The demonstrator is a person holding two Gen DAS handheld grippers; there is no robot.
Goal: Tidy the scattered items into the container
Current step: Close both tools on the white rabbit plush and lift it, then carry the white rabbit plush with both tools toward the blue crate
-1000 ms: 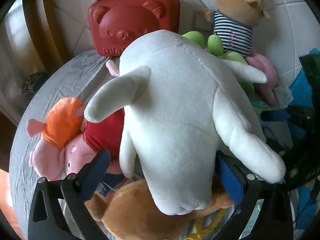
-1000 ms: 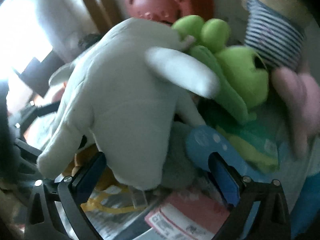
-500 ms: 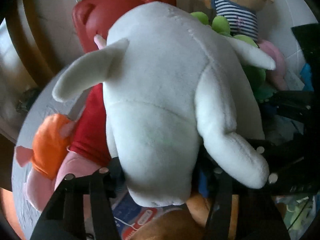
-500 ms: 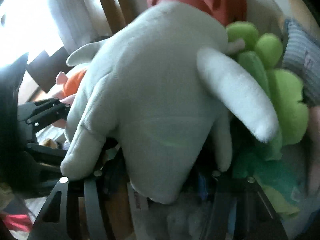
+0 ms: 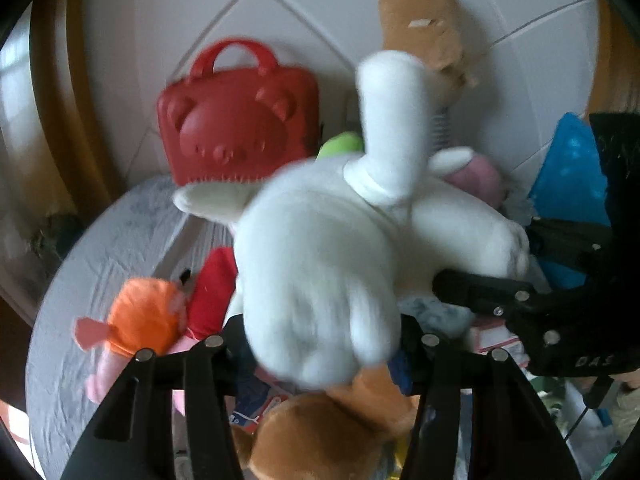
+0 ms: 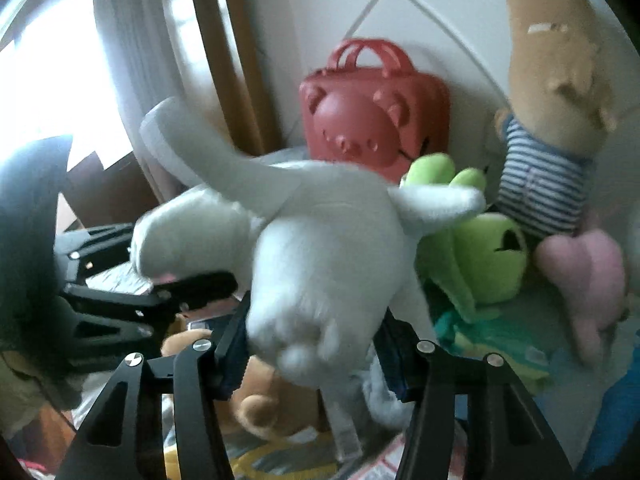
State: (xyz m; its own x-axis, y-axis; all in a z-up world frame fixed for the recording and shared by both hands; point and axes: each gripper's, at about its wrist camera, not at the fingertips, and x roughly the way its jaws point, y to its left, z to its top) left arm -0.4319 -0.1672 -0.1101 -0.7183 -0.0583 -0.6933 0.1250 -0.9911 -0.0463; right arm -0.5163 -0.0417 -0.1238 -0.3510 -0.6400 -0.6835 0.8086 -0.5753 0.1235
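White plush toy (image 5: 320,264) amid crowding toys

Left hand-held gripper (image 5: 320,354): matte black plastic fingers with triangular cut-outs, silver screw heads at joints, blue pads. Right hand-held gripper (image 6: 312,354): same build; pale "DAS" lettering on its black body.

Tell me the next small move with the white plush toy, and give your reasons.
Probably lift it a little higher, both sides together. The white plush toy is clamped by the left hand-held gripper and the right hand-held gripper, yet hangs close above the brown plush and beside the green frog plush. No container opening is visible.
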